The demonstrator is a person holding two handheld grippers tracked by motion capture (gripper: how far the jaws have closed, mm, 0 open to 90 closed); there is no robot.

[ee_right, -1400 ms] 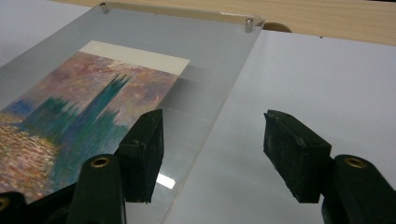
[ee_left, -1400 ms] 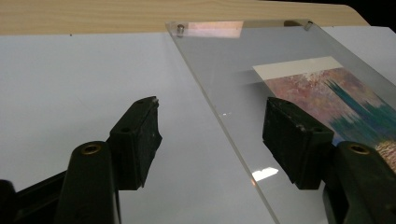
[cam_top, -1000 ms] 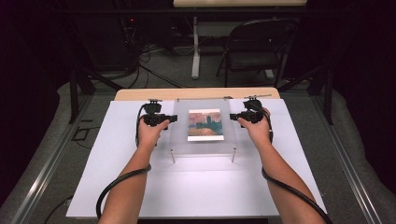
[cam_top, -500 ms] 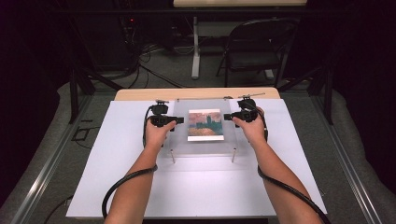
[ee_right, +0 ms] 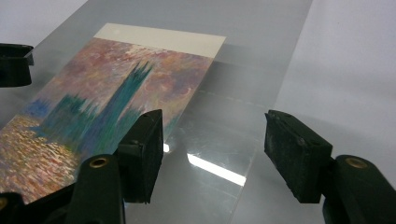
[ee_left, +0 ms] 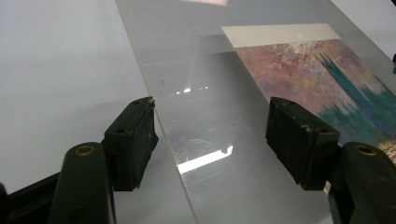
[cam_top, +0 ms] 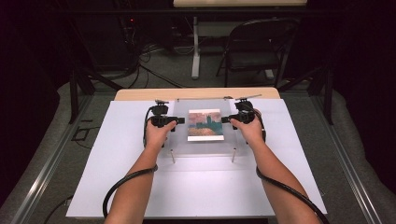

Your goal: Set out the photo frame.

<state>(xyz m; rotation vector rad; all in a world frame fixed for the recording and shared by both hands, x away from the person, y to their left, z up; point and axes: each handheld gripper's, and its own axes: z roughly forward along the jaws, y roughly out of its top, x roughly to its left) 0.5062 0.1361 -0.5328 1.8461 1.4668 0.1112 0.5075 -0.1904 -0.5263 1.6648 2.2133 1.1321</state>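
A clear plastic sheet (cam_top: 203,135) on short posts stands toward the far edge of the bench (cam_top: 116,177), midway between its left and right edges, with a painted picture (cam_top: 204,124) lying at its middle. The left gripper (cam_top: 180,120) sits at the sheet's left edge, jaws apart, one on each side of that edge without pressing it. The right gripper (cam_top: 225,119) sits at the right edge, its jaws wide and just opened a little further, straddling that edge without clamping it.
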